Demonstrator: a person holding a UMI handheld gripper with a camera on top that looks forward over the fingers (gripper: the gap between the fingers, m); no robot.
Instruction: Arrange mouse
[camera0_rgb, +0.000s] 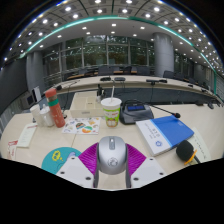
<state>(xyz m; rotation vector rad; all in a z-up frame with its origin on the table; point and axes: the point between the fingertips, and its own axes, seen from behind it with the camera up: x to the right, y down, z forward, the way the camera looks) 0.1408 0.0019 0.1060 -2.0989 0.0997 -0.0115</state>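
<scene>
A grey and silver mouse lies lengthwise between my two fingers, its wheel pointing away from me. My gripper is shut on the mouse, and the purple pads press against its left and right sides. The mouse's rear end sits low between the finger bases. Beneath it lies the light wooden desk. I cannot tell whether the mouse touches the desk or hangs just above it.
Just beyond the mouse stands a paper cup. An orange bottle and a white box are at the left, with a teal disc nearer. At the right lie a blue folder and a black object.
</scene>
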